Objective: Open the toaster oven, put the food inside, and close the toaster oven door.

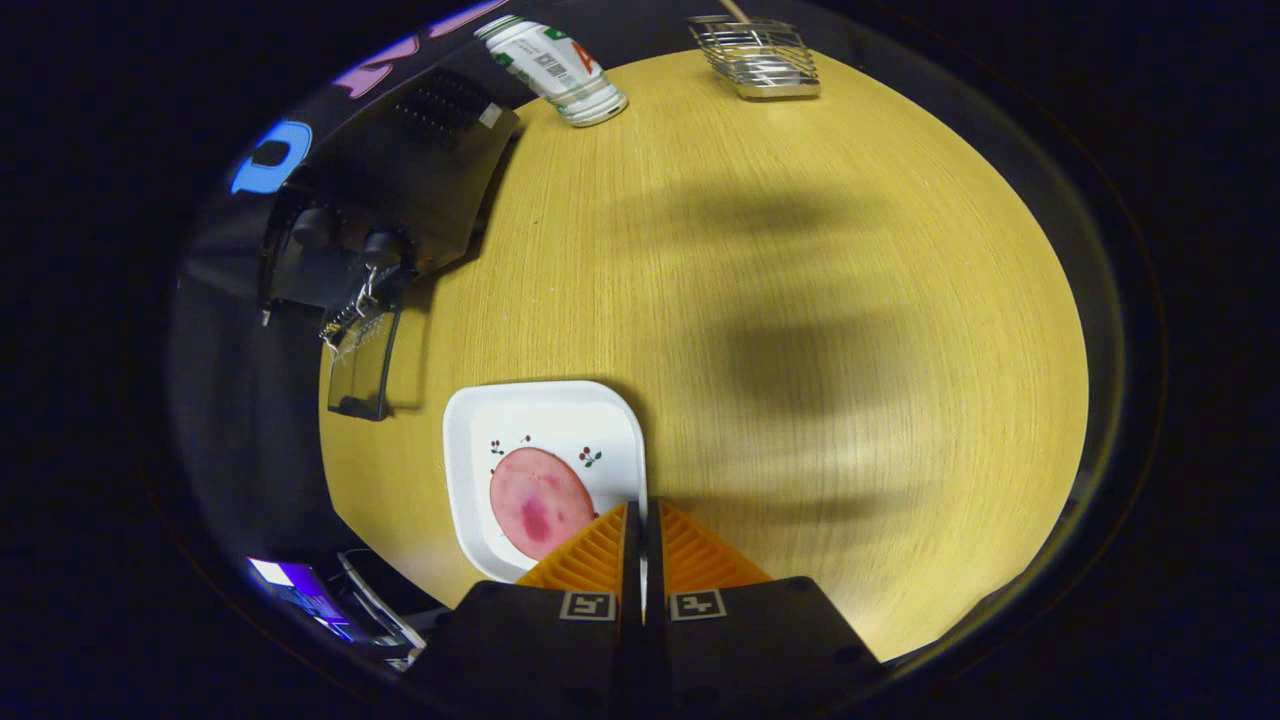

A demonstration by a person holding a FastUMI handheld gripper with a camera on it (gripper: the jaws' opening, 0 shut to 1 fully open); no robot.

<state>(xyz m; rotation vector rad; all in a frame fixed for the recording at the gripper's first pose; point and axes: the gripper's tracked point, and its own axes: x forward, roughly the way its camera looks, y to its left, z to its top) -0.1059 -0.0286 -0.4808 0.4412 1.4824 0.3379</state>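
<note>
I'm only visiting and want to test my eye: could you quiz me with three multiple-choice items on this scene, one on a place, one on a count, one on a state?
1. Where is the can?
A. on the plate
B. lying beyond the oven, on the table
C. in the rack

2. How many food slices are on the plate?
A. one
B. two
C. three

3. How is the gripper?
A. wide open
B. shut on the plate's rim
C. shut on the can

Answers: 1 B, the can lies at the table's far edge past the oven. 2 A, a single pink slice. 3 B, both fingers press the rim between them.
</note>
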